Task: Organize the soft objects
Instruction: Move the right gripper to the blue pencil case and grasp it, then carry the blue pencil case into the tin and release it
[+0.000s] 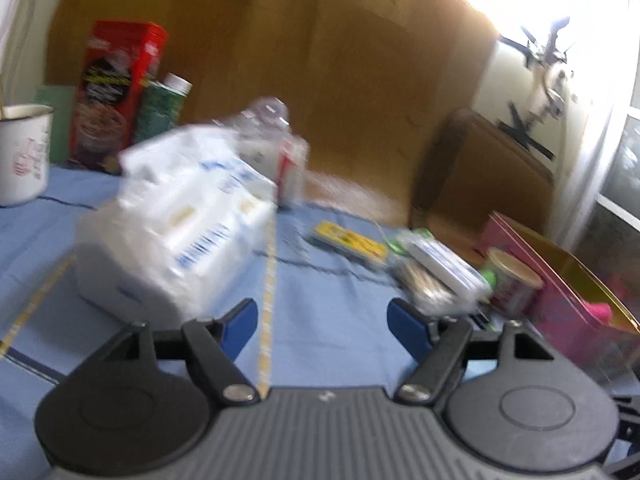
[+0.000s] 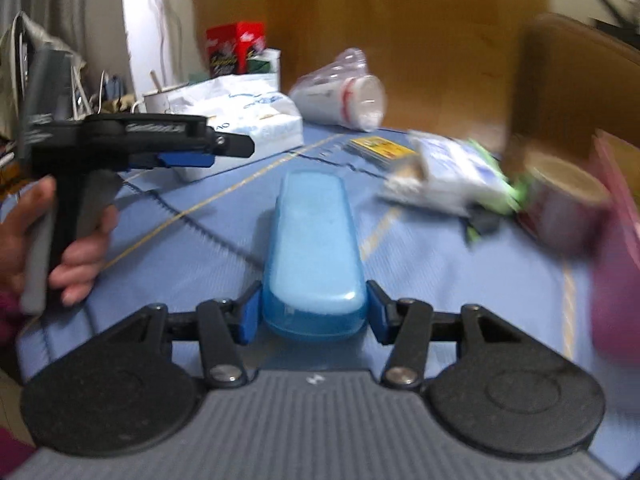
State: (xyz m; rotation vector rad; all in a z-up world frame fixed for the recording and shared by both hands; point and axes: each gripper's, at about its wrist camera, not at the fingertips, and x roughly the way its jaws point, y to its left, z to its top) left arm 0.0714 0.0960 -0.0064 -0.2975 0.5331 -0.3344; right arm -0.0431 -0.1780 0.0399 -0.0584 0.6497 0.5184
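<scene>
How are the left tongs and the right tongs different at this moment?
The left tongs are open with nothing between their blue pads, while the right tongs are shut on a blue case. The left tongs face a white tissue pack ahead and to one side; the right tongs face mostly bare blue cloth beyond the case. Both have the same black arms and blue pads.
</scene>
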